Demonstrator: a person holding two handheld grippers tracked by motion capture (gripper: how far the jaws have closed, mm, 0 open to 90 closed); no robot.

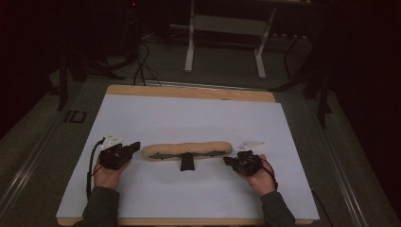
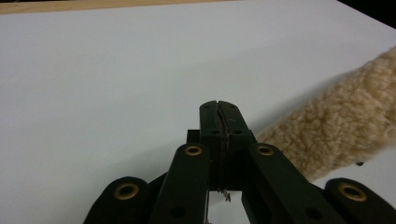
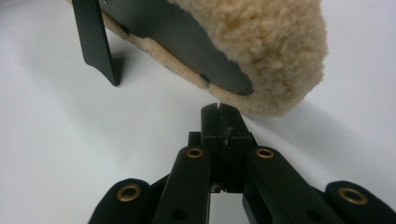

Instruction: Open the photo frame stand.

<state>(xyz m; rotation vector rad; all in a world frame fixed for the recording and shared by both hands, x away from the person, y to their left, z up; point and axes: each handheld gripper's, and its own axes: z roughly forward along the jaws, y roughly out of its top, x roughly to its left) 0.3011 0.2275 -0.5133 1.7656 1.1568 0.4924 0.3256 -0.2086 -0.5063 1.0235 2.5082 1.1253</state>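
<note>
The long fleece pad (image 1: 187, 150) lies crosswise at the counter's (image 1: 189, 118) centre, a dark strap (image 1: 187, 161) hanging at six o'clock; it looks light, soft and floppy, likely to sag if lifted by one end; the left claw (image 1: 134, 147) at nine o'clock and right claw (image 1: 228, 161) at three o'clock sit pressed together, empty; grip both fluffy ends.

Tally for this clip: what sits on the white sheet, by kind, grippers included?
Fleece-covered pad with black strap, lying flat: 1
Handheld grippers, both shut on nothing: 2, the left gripper and the right gripper
Total: 3
</note>
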